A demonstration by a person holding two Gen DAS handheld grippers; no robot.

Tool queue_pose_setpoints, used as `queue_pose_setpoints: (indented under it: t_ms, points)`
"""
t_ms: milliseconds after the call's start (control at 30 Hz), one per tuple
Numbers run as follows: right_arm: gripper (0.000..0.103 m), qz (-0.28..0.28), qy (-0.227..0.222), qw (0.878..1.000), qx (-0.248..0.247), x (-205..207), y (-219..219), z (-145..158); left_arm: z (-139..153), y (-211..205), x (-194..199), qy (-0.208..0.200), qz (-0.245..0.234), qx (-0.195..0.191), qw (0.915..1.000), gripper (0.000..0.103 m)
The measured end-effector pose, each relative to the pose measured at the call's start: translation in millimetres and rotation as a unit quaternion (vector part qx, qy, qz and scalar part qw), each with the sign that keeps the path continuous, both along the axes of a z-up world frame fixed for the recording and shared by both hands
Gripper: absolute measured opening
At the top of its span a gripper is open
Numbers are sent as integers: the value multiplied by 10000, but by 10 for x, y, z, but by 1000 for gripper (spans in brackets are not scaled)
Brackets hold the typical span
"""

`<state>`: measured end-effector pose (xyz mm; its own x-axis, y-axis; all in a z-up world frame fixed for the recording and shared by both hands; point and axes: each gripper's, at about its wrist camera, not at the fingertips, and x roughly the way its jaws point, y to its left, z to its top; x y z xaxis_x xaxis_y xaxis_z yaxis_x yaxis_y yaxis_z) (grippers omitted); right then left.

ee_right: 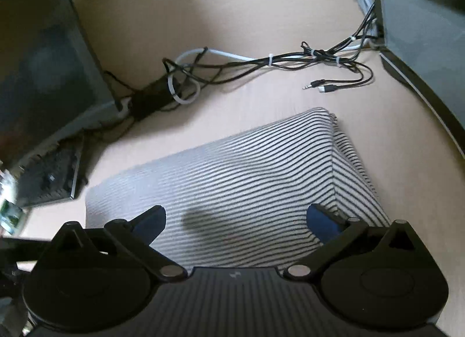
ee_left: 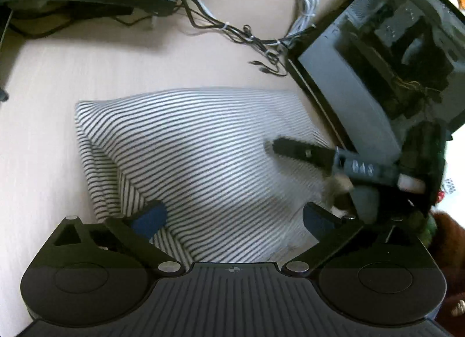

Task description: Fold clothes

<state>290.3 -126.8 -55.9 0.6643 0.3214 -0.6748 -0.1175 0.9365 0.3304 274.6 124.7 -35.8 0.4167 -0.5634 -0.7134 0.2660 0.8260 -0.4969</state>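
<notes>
The striped garment (ee_left: 197, 156) lies on the pale tabletop (ee_left: 58, 75) as a compact folded rectangle, layered edges stacked along one side, so the folding looks largely done. The left hand-held gripper (ee_left: 234, 219) hovers over its near edge with fingers spread wide, gripping nothing, probably ready to press or pinch for another fold. The right hand-held gripper (ee_right: 235, 220) is likewise spread above the cloth; whether its blurred tip touches the fabric is unclear. A cable bundle (ee_right: 290, 59) sits well apart behind, beside a computer case (ee_left: 377, 60).
</notes>
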Motion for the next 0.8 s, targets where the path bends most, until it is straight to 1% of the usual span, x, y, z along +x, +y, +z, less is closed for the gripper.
queue_pose_setpoints:
  t_ms: [100,233,300,500,600,633,700,800]
  points:
    - [103,-123,-76,9997,-191,-163,82,-3,-5,-4,25,-114,-25,144,9998,103]
    - [103,-313,-64,9989,-355,-347,168,2,-29,-2,28,-259,-124,127,9995,103]
    - [103,-365,-36,9983,-457,-383,208,8,-37,-65,71,-319,-171,127,9993,103]
    - [103,-547,224,9957,-710,-306,319,11,-48,-80,61,-351,-53,82,9993,103]
    - [103,-501,214,9947,-874,-317,365,-3,-58,-85,38,-405,62,125,9991,103]
    - [103,-462,195,9943,-939,-328,380,-6,-71,-77,38,-351,196,215,9990,103]
    - [103,-345,196,9934,-1079,-344,407,1,-88,-60,32,-332,324,194,9987,103]
    - [103,-202,307,9928,-1138,-322,402,27,-96,-57,12,-367,451,165,9982,103]
